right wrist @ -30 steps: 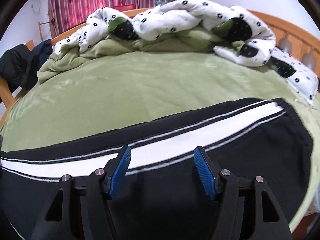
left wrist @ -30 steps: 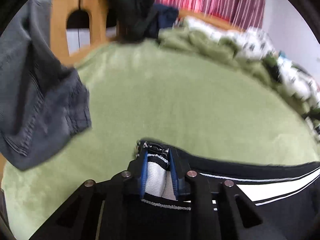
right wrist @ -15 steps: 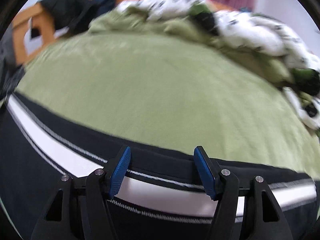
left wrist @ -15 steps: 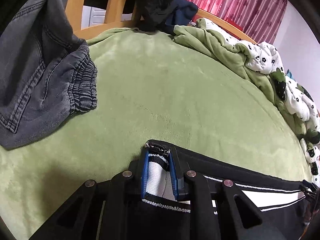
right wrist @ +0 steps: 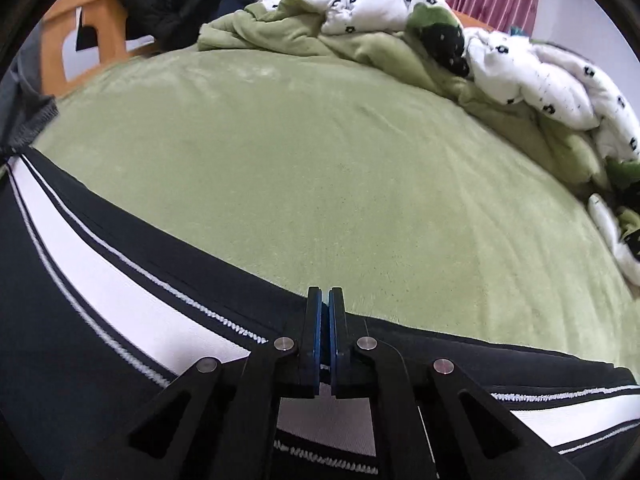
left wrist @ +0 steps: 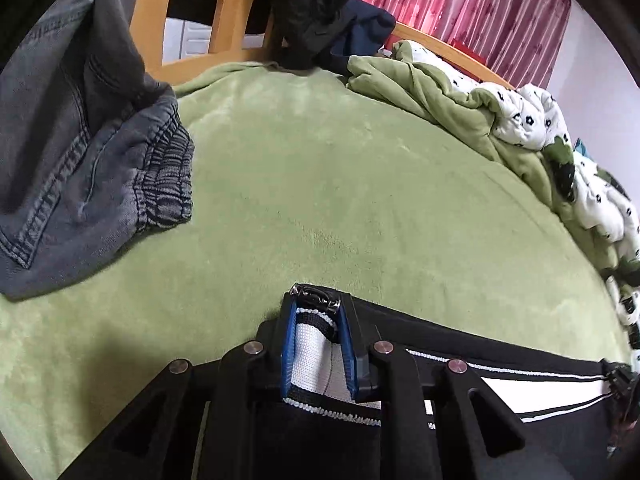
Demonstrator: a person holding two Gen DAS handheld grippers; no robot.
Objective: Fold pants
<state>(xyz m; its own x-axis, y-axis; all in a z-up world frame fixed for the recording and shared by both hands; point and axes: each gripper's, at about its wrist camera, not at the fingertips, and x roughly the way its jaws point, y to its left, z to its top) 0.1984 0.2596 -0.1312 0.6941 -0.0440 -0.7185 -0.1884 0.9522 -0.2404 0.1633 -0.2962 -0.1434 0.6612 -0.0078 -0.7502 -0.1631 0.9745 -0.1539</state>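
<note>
The black pants with a white side stripe (right wrist: 92,292) lie along the near edge of the green bed. My left gripper (left wrist: 317,312) is shut on a bunched end of the black pants (left wrist: 520,380), white stripe showing between its blue pads. My right gripper (right wrist: 325,304) has its jaws closed together at the far edge of the pants, pinching the black fabric by the stripe.
Grey denim pants (left wrist: 80,168) lie at the left of the bed. A rumpled green blanket (right wrist: 304,28) and white flowered quilt (right wrist: 540,72) are heaped along the far side. A wooden bed frame (left wrist: 160,24) with dark clothes (left wrist: 312,4) stands behind.
My right gripper has swung left along the pants and closed its jaws from wide open. My left gripper keeps its hold and has turned slightly.
</note>
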